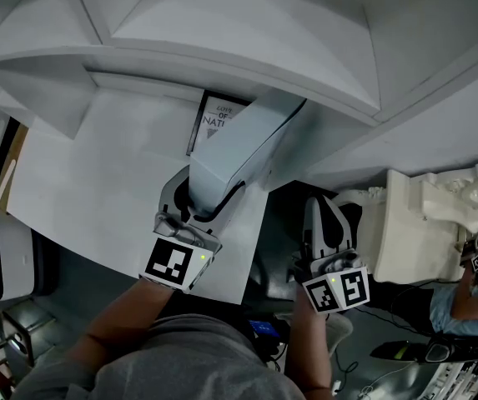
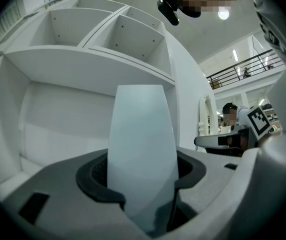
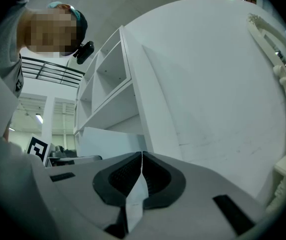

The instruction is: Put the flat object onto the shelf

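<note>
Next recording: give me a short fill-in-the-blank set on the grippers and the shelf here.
1. The flat object is held by the ____ of the two grippers.
2. The right gripper has its fingers ____ (open or shut).
3. The shelf is ____ in colour.
Missing words: left; shut; white.
</note>
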Available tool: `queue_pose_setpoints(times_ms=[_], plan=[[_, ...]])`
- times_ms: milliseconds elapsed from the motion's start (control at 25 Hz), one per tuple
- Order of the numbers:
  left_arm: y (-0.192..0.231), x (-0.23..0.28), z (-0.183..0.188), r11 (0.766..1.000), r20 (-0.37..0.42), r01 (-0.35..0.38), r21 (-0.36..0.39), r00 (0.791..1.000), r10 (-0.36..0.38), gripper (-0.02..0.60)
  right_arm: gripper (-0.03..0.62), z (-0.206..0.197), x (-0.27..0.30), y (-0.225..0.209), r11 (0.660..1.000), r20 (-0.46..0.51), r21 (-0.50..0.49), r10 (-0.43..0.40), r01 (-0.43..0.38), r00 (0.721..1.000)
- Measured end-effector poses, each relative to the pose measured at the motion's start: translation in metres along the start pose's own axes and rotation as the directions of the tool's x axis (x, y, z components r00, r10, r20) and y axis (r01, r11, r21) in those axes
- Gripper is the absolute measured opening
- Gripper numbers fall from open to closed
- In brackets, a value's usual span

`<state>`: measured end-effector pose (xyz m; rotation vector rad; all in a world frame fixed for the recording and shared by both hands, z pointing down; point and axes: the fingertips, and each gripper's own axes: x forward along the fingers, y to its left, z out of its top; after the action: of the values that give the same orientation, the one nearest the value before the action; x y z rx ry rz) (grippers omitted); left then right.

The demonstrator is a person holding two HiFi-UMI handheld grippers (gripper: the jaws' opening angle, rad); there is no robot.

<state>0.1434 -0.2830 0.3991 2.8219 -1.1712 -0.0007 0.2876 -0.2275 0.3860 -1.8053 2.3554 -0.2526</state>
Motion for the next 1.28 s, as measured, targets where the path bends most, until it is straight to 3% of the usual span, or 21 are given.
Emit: queue_pose_setpoints(times_ms=[200, 360, 1080, 1280], plan=[[-0.005, 0.009, -0.014, 1.000, -0.016, -0.008, 0.002, 1.000, 0.008, 0.265, 0.028, -0.001, -0.005, -0.011, 1.000, -0.006, 0.000, -0.017, 0.017, 1.000], [-0.009, 0.021, -0.014, 1.000, 0.035, -0.023, -0.001, 0.999, 0.023, 0.265, 0.028, -0.003, -0.008, -0.017, 1.000, -0.014, 0.001, -0.022, 0.022, 1.000], [-0.022, 0.049, -0.025, 0.994, 0.108, -0.105, -0.009, 0.989, 0.105, 0.278, 0.028, -0.002, 0.010, -0.032, 1.000, -0.025, -0.013, 0.000, 0.000, 1.000], [-0.026, 0.057, -0.039, 0.993, 0.079, -0.108, 0.053, 0.991, 0.104, 0.284, 0.028, -0.002, 0.015, -0.035, 1.000, -0.034, -0.025, 0.013, -0.014, 0.999]])
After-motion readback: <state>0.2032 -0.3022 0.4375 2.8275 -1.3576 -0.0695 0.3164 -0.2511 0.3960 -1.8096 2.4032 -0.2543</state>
